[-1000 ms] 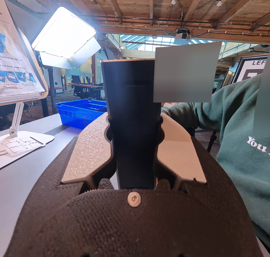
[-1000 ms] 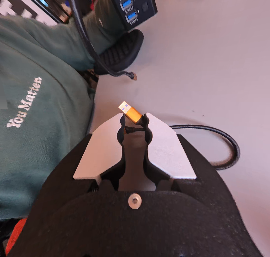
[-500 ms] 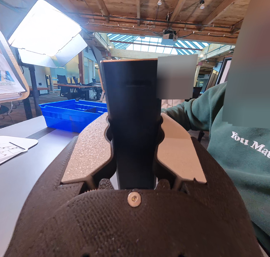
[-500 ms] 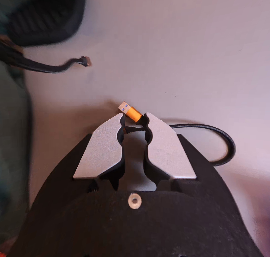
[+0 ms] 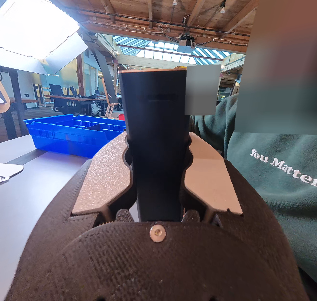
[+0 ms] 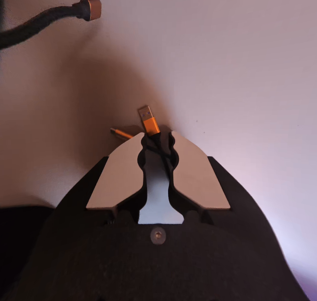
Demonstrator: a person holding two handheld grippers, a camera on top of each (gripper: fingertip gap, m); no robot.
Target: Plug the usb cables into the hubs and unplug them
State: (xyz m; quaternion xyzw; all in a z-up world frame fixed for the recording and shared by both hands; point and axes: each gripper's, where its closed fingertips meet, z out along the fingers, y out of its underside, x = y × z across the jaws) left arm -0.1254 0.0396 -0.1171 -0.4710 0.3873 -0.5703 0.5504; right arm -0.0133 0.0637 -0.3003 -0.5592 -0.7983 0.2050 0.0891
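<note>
The left hand-held gripper clamps an upright black hub above the bench; a blue bin sits farther back. The right hand-held gripper stands narrowly parted around a black cable, its orange plug just past the fingertips, above the bench. A second plug lies beside it.
</note>
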